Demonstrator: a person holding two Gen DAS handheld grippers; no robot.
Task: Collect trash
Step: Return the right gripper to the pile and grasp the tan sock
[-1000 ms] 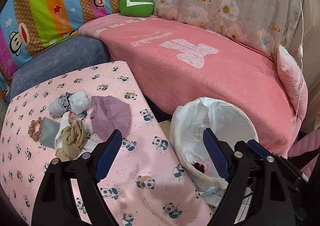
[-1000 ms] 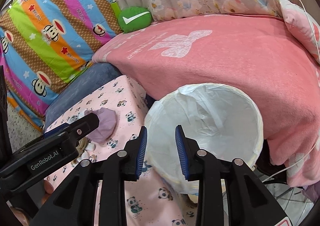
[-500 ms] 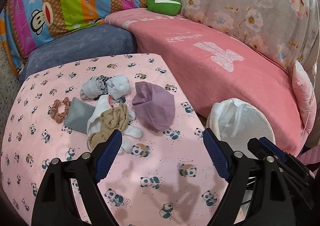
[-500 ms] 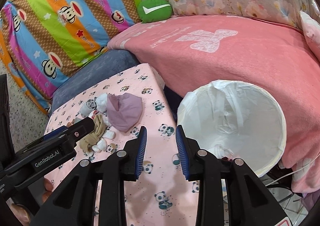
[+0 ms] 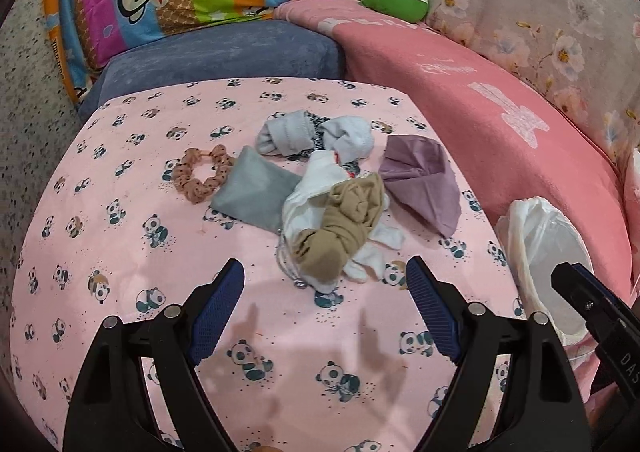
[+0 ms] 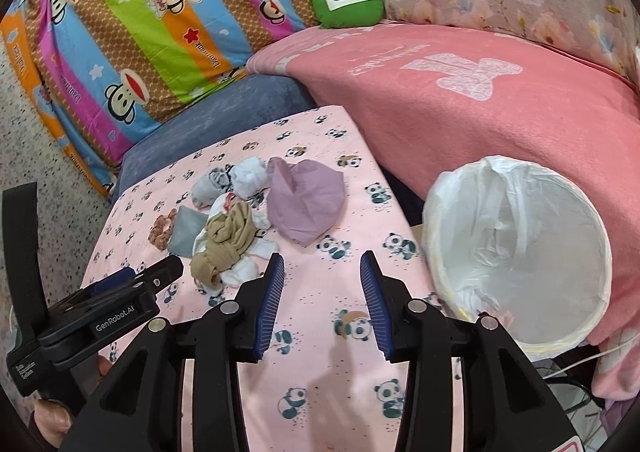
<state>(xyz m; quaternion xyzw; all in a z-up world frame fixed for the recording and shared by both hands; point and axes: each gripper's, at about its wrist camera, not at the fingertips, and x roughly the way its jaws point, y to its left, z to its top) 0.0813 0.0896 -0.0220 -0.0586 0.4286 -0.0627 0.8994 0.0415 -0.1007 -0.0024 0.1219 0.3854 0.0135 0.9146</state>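
I see the clutter pile untouched on the table; the bin waits. My left gripper gapes empty, and my right gripper is opening, empty.

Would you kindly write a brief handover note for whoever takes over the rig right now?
Left gripper: open, empty, above the panda cloth just short of the pile.
Right gripper: jaws opening, nothing between them.
Pile on the cloth: tan stocking, white socks, purple cloth, grey pouch, scrunchie.
Lined bin stands beside the table.
Done: something small already lies in the bin.
Left: the pile.
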